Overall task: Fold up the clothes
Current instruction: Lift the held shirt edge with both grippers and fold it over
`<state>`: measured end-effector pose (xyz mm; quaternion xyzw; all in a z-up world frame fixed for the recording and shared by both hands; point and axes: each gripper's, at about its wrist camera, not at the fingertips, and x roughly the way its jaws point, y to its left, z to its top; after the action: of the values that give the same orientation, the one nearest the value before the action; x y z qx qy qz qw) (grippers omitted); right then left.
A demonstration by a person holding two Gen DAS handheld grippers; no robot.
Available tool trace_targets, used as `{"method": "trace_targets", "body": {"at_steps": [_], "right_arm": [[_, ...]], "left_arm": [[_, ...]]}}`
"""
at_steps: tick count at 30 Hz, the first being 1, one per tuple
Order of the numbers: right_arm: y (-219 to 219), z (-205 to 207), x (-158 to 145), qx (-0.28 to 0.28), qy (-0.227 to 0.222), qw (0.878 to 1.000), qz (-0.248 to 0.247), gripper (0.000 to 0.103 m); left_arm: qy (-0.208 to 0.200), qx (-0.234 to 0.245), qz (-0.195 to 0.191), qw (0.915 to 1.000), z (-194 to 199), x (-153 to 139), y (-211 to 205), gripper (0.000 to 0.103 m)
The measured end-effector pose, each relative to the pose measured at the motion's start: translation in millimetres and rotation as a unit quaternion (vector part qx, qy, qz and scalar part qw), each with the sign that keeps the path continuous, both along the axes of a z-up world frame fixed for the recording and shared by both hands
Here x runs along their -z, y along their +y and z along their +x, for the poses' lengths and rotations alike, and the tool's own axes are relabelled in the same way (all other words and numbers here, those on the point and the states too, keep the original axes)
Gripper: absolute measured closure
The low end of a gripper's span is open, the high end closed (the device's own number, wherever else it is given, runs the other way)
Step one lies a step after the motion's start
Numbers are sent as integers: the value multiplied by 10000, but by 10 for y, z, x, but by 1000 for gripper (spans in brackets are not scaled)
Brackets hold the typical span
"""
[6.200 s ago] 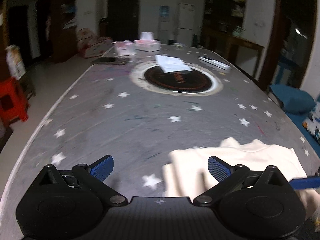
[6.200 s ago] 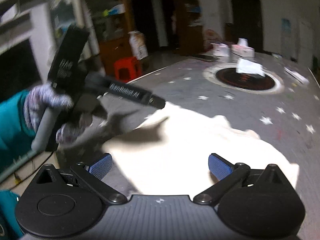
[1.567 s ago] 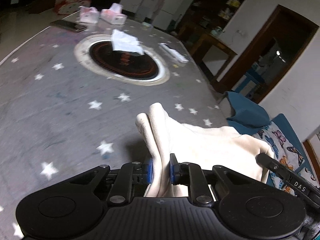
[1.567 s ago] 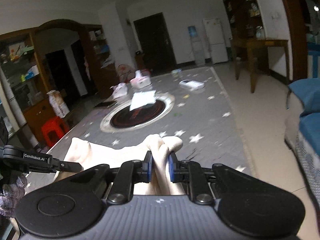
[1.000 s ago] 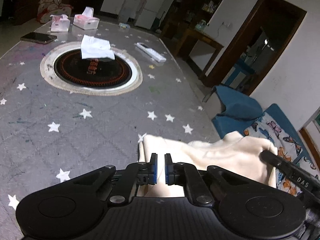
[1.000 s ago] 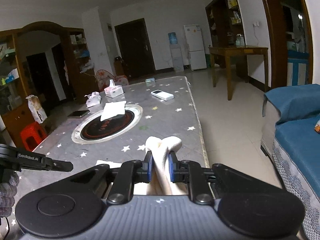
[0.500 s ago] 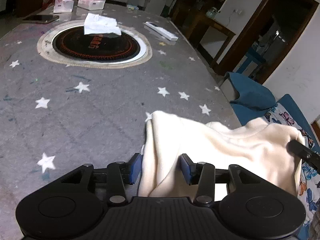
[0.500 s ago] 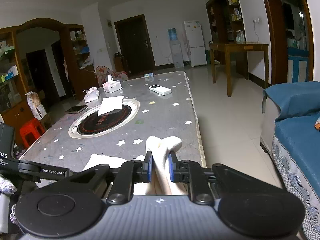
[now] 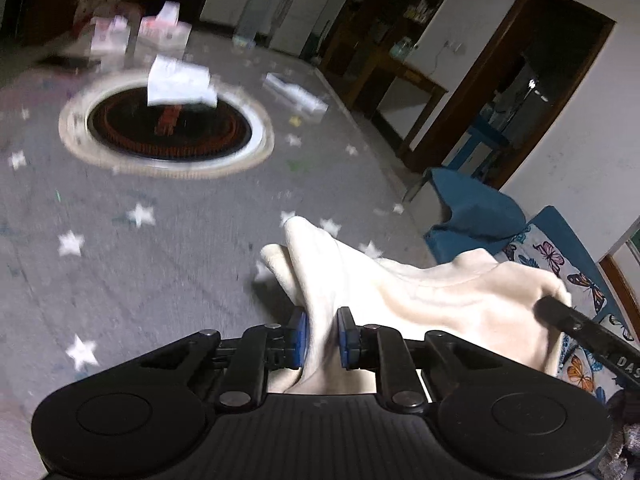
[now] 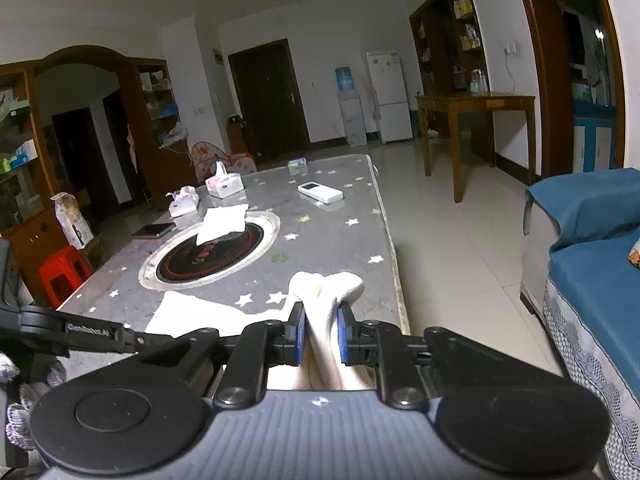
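Observation:
A cream garment (image 9: 420, 300) hangs stretched between both grippers above the near end of the grey star-patterned table (image 9: 168, 240). My left gripper (image 9: 322, 336) is shut on one bunched corner of it. In the right wrist view my right gripper (image 10: 320, 338) is shut on another bunched corner of the cream garment (image 10: 324, 292), near the table's right edge. The other gripper's black finger shows at the left (image 10: 80, 334) with a gloved hand behind it, and in the left wrist view at the right (image 9: 580, 330).
A round black burner (image 10: 212, 256) is set in the table's middle with a white cloth (image 10: 222, 222) on it. Tissue boxes (image 10: 224, 184), a phone (image 10: 154, 231) and a white remote (image 10: 320, 193) lie farther back. A blue sofa (image 10: 592, 264) stands to the right, a red stool (image 10: 62, 274) to the left.
My left gripper has closed again on the cream garment after opening partway half a second ago, and has lifted it. The right gripper has kept its grip throughout.

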<state>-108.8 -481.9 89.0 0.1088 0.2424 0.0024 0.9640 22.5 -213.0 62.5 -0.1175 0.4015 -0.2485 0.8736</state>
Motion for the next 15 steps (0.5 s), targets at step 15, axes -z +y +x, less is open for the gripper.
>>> {"method": "trace_targets", "body": {"at_steps": [15], "right_arm": [[218,-238,-293,-206,-382,9990,-123,89]], "left_arm": [[-279,-94,-224,9993,-337,-427,328,86]]}}
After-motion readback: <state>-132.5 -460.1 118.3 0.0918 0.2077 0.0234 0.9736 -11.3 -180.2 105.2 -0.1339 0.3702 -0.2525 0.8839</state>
